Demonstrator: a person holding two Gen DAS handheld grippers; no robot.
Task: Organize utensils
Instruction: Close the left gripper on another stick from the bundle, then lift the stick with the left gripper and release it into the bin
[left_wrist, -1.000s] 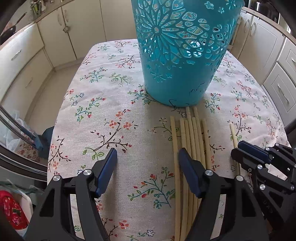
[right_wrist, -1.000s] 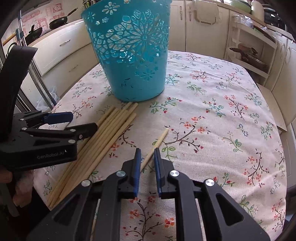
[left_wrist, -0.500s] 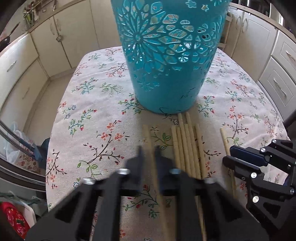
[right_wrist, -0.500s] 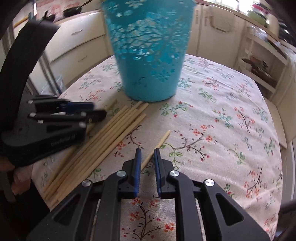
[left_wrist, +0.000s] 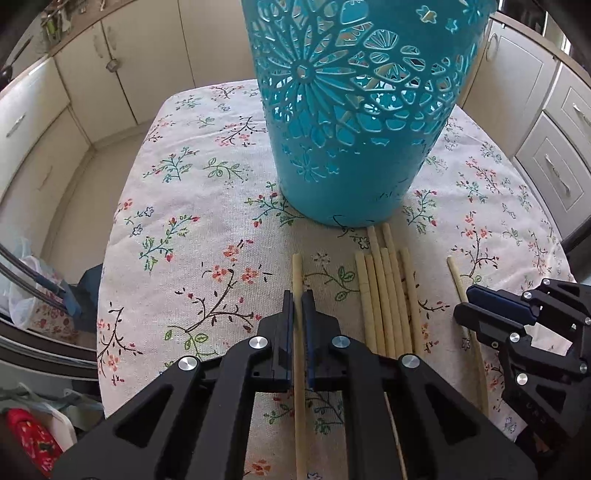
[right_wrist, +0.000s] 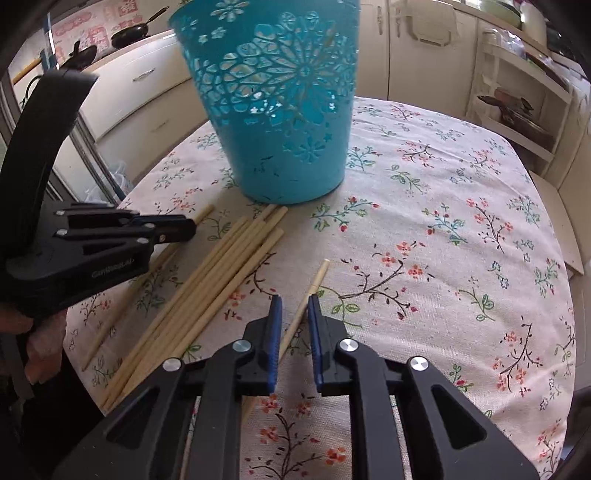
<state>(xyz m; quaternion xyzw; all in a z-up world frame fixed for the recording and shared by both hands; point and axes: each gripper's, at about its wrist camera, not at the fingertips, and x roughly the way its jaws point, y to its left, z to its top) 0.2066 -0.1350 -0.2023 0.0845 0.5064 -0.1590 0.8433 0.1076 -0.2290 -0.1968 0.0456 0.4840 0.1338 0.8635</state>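
Note:
A tall turquoise cut-out basket (left_wrist: 354, 122) (right_wrist: 284, 122) stands mid-table. Several pale chopsticks (left_wrist: 384, 295) (right_wrist: 221, 273) lie bundled in front of it. My left gripper (left_wrist: 298, 299) (right_wrist: 188, 227) is shut on one chopstick (left_wrist: 297, 269) (right_wrist: 205, 214), which sits apart to the left of the bundle; whether it is off the cloth I cannot tell. Another single chopstick (right_wrist: 317, 277) (left_wrist: 455, 273) lies to the right of the bundle, slanting between the fingers of my right gripper (right_wrist: 294, 301) (left_wrist: 463, 304). Those jaws stand narrow, with a gap showing beside the stick.
The table wears a floral cloth (right_wrist: 443, 221) and drops off at the left edge (left_wrist: 107, 295) and right edge (right_wrist: 569, 295). Cream kitchen cabinets (left_wrist: 92, 92) ring the room, with an open shelf unit (right_wrist: 517, 110) at the right. A hand (right_wrist: 40, 350) holds the left gripper.
My left jaws closed from wide open onto the leftmost chopstick, which now sits apart to the left of the bundle. The right gripper and its chopstick look the same.

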